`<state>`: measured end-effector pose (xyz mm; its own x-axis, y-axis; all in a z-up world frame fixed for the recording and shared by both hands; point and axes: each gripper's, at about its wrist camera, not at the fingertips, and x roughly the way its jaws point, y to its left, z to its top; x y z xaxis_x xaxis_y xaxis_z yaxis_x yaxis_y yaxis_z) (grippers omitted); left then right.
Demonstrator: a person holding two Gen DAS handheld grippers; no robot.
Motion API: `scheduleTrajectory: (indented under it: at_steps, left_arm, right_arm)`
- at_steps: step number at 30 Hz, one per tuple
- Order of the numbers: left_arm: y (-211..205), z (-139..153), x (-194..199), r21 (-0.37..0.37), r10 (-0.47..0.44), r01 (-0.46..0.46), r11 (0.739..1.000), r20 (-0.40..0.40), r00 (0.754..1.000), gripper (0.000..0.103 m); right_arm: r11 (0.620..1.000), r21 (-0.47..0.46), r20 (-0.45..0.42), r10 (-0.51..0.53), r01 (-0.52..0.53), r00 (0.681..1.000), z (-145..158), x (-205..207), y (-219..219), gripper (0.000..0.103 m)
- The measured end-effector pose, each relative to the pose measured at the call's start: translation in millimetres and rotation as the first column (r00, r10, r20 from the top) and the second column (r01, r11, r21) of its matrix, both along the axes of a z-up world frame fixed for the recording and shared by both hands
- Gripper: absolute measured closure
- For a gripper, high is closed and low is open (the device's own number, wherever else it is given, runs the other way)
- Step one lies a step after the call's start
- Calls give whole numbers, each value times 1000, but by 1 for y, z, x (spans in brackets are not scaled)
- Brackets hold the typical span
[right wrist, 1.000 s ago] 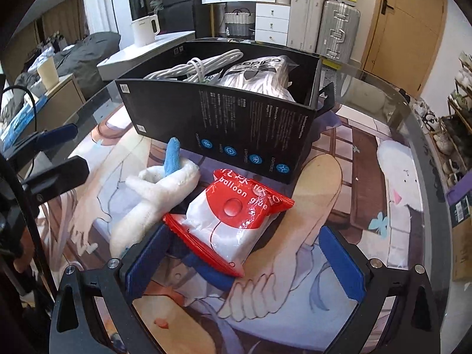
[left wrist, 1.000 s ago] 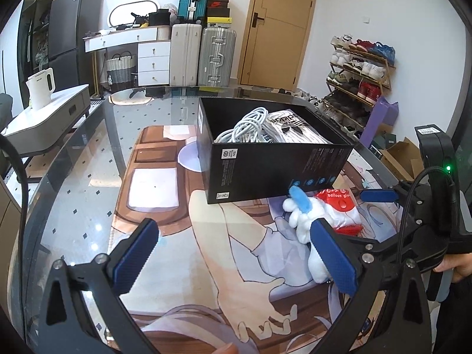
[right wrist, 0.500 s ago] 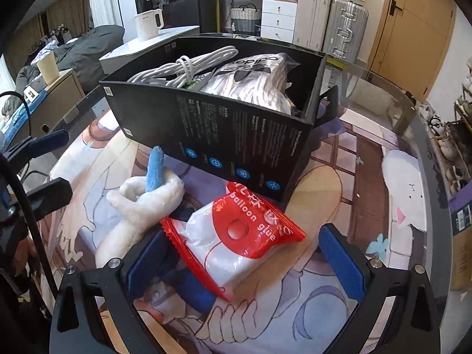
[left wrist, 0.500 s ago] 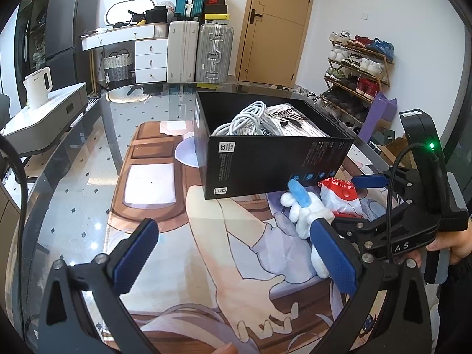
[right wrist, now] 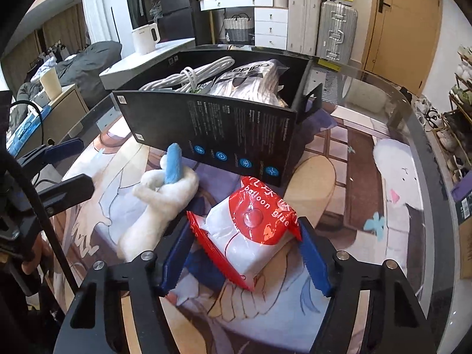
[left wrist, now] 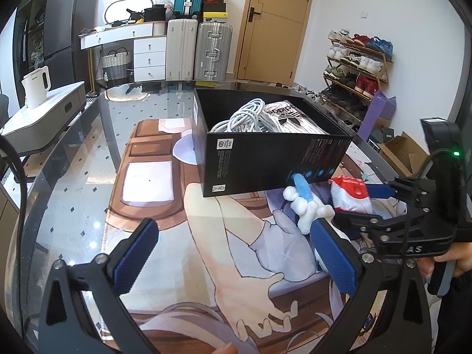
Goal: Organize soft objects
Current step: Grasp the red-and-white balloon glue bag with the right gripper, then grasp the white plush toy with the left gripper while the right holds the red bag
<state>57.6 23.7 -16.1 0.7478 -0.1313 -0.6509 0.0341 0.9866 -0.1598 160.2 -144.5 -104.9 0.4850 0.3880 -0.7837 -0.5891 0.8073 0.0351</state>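
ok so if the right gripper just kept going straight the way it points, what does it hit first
Most likely the red and white balloon glue packet, which already lies between the closing jaws of the right gripper. Beyond it stands the black box, though depth is hard to judge through the fisheye.
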Motion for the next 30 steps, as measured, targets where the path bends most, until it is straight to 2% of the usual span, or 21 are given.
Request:
scheduleTrajectory:
  at_steps: [15,21,30]
  left_arm:
    - [-28,-1,12,1,-35,35,999,-55,998,0]
    - [-52,-3,22,27,-66,68,997,-78,995,0]
    - [-66,-13,40,76,-57,70,995,-156,986,0]
  right_arm:
    - [997,62,40,-40,37,998,16,-18,-30,32]
    - [997,67,37,-49,47,998,15,-18,-37,32]
    - [995,77,25,-67,65,997,14,-17,-46,32]
